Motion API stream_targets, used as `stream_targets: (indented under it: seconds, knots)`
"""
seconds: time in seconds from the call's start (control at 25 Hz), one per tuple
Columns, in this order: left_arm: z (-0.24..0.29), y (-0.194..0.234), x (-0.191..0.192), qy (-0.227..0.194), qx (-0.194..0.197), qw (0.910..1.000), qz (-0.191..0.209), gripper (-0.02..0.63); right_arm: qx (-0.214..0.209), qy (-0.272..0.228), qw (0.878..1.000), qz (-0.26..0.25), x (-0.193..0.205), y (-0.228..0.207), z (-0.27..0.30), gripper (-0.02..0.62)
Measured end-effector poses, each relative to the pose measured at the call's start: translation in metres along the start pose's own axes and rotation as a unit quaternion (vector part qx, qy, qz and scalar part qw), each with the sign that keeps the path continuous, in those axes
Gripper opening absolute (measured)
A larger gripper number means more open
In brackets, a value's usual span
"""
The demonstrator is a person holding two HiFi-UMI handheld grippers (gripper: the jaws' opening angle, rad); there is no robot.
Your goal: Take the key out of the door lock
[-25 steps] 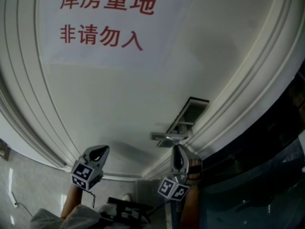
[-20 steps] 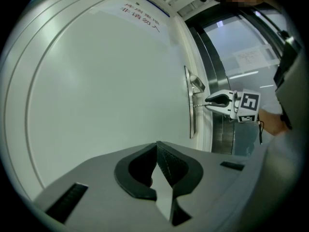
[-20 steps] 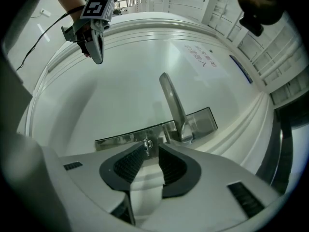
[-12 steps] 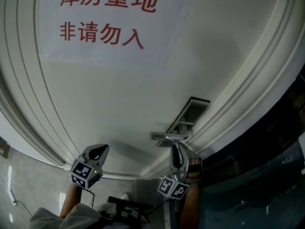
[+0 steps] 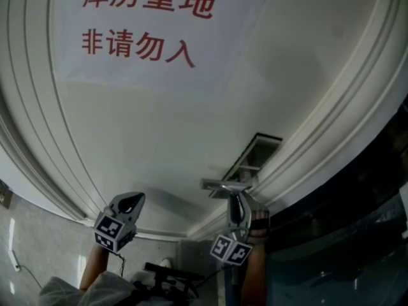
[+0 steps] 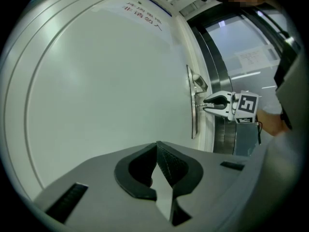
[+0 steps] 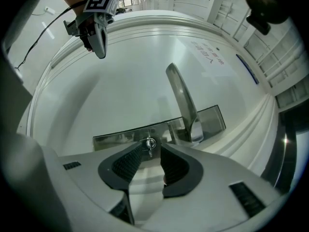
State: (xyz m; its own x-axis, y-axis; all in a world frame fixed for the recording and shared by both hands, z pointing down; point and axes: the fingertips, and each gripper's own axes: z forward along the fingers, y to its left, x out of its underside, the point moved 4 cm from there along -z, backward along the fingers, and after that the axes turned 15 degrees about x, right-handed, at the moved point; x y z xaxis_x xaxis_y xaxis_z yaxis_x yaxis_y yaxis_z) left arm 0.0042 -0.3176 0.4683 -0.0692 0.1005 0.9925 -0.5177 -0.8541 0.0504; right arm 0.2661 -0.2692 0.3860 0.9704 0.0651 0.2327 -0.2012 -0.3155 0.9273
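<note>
**Head view:** The right gripper (image 5: 237,204) hangs just below the lever handle (image 5: 223,185) of the white door (image 5: 159,126). The left gripper (image 5: 129,203) waits well to the handle's left, clear of the work.

**Left gripper view:** Its jaws are closed on nothing and face bare door panel.

**Right gripper view:** The jaws stand apart, having just been opening. The key (image 7: 150,142) sits between their tips with no pad pressing it, seated in the lock plate (image 7: 116,137) just left of the handle's base. The key is not yet gripped, so the grasp and the pull-out both remain. The handle crowds the right-hand jaw; open room lies to the handle's left and straight back from the door.
</note>
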Motion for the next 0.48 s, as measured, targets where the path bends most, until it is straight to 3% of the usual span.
stream_targets:
  seconds: [0.28,0.48]
  knots:
    - [0.0016,-0.0015,0.0004,0.001,0.000,1.0000,-0.003,0.005,-0.009,-0.001,1.000,-0.016,0.0004,0.0026,0.0011,0.130]
    - [0.0007,-0.0018,0.0023,-0.001,0.000,0.9999,-0.010,0.005,0.004,-0.003,1.000,-0.027,0.0021,0.0029,0.0009,0.070]
